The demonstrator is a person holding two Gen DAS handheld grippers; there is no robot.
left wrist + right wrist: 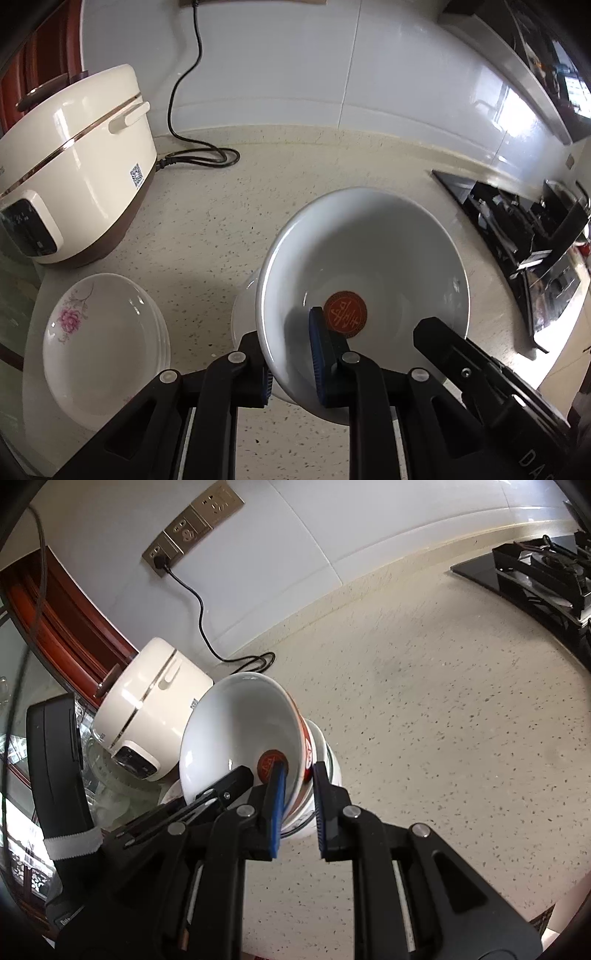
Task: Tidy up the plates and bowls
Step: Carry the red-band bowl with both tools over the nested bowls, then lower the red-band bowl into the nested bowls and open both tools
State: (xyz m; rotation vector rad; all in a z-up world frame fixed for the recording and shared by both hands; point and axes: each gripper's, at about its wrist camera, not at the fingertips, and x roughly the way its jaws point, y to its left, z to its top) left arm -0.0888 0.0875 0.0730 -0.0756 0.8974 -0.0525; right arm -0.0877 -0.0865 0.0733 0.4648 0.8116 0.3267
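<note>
Two tools clamped on one white bowl's rim, left tool (291, 365) and right tool (299, 808) on opposite sides, bowl (369, 266) tilted above the speckled desk (207, 229), plate stack (99, 343) beside it, rice cooker (74, 162) beyond the bowl.

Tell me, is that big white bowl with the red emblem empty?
Empty: the glossy white ceramic bowl shows bare inside, only its red round emblem at the bottom.

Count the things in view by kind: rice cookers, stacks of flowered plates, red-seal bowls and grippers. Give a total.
Rice cooker: 1
Stack of flowered plates: 1
Red-seal bowl: 1
Grippers: 2, the left gripper and the right gripper
Total: 5
</note>
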